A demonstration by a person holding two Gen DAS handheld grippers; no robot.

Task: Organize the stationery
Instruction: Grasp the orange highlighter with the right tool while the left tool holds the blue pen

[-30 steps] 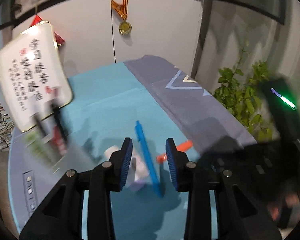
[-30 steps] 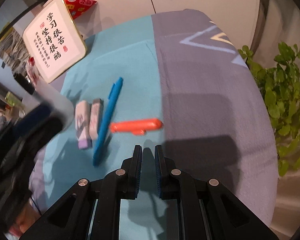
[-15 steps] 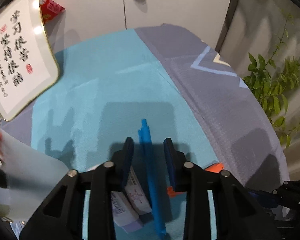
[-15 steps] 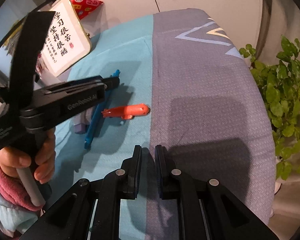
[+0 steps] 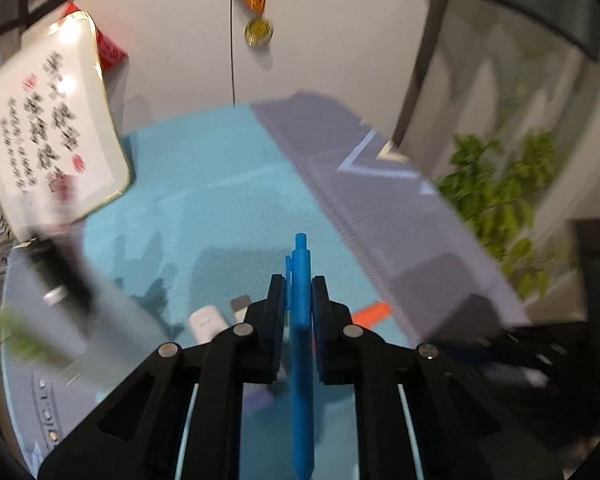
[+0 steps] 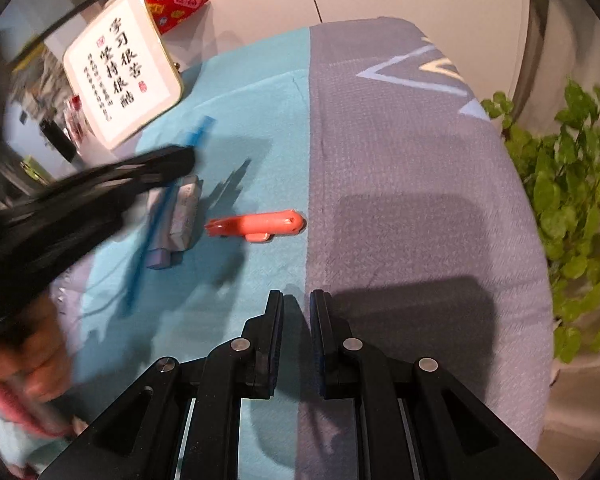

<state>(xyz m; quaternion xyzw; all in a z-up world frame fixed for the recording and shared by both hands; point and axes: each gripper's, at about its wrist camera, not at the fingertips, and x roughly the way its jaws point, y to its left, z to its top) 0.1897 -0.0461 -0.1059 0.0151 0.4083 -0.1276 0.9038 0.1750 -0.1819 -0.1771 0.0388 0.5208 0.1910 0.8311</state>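
Note:
My left gripper (image 5: pixel 298 292) is shut on a blue pen (image 5: pixel 302 320) and holds it above the teal cloth; the pen runs along the fingers. In the right wrist view the left gripper (image 6: pixel 180 164) is blurred over the blue pen (image 6: pixel 156 224). Two erasers (image 6: pixel 180 216) lie side by side under it; they also show in the left wrist view (image 5: pixel 208 320). An orange utility knife (image 6: pixel 256 224) lies on the teal cloth, ahead of my right gripper (image 6: pixel 296 300), which is nearly closed and empty. The knife's tip shows in the left wrist view (image 5: pixel 374 312).
A framed calligraphy plaque (image 6: pixel 124 68) leans at the back left. A clear pen holder with markers (image 5: pixel 60 280) stands at the left. A potted plant (image 6: pixel 572 184) is off the table's right edge. The cloth's right half is grey (image 6: pixel 412 160).
My left gripper closed on the blue pen and lifted it off the cloth, tilting up. My right gripper has barely moved.

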